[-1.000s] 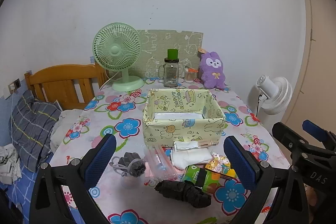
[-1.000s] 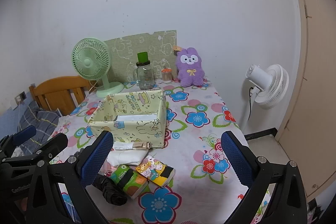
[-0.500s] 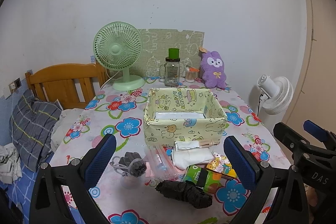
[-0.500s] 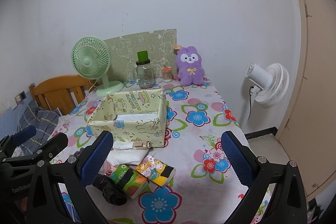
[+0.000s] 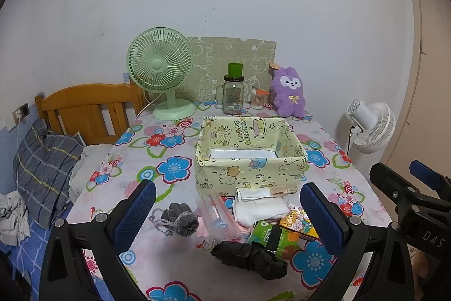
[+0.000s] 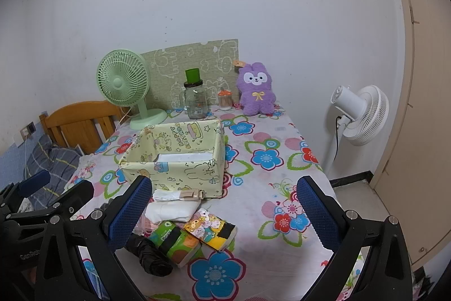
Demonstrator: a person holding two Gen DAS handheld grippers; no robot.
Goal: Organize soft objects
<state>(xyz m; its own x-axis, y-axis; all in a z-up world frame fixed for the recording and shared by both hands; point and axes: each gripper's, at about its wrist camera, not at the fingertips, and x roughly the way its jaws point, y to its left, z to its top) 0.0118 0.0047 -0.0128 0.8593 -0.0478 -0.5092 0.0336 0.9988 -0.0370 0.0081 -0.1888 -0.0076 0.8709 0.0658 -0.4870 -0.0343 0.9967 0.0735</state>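
Tongs are barely shifting since a second ago: both pairs are hanging wide open and empty over the near edge of the bench (image 5: pixel 135 160), merely drifting. Nothing is moving yet, so sorting is only starting. Left tongs (image 5: pixel 227 212) are framing the grey pouch (image 5: pixel 180 219) and black bundle (image 5: pixel 249 256); right tongs (image 6: pixel 224 212) are facing the white cloth (image 6: pixel 172 209) and tissue packs (image 6: pixel 210 227) lying before the box (image 6: pixel 174 160).

Both wrist cams sit near, above the table's front edge, facing the yellow box (image 5: pixel 249 151) (image 6: pixel 180 157); left cam left of it, right cam right.
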